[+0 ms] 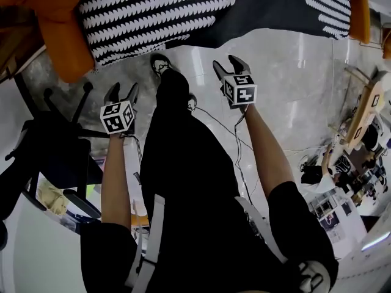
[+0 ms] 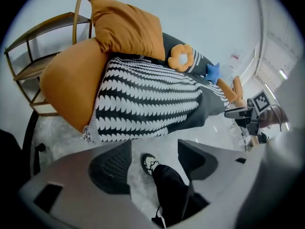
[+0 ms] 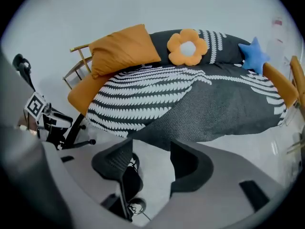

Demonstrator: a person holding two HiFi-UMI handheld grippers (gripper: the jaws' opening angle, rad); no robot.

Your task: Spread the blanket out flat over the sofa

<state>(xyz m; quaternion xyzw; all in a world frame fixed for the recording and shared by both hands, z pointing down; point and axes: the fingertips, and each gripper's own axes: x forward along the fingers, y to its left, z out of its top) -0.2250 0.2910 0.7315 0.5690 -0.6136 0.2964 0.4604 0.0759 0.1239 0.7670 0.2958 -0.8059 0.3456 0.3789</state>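
Black trousers (image 1: 183,163) and two bare forearms fill the near part of the head view. Beyond them the left gripper (image 1: 122,92) and the right gripper (image 1: 228,66) point steeply down over the floor (image 1: 287,78). Both have their jaws spread, and nothing but floor and a shoe (image 1: 160,63) shows between them.

The blanket (image 3: 190,104) lies over the seat of the orange sofa (image 1: 61,38), free of both grippers. Its front edge hangs past the seat toward the floor.

The overhang is probably the main risk: with nothing gripping it, its weight could drag the blanket forward, and the shoe close below could catch the hem. A striped part meets a plain grey part along a curved line. That may be a turned-over fold or only the pattern, and the wide-angle views do not settle it.

An orange pillow (image 3: 124,49), a flower cushion (image 3: 187,47) and a blue star cushion (image 3: 252,55) sit along the back. The floor is pale, glossy stone. A wooden shelf (image 2: 43,46) and an office chair (image 1: 55,145) stand by the sofa's end.
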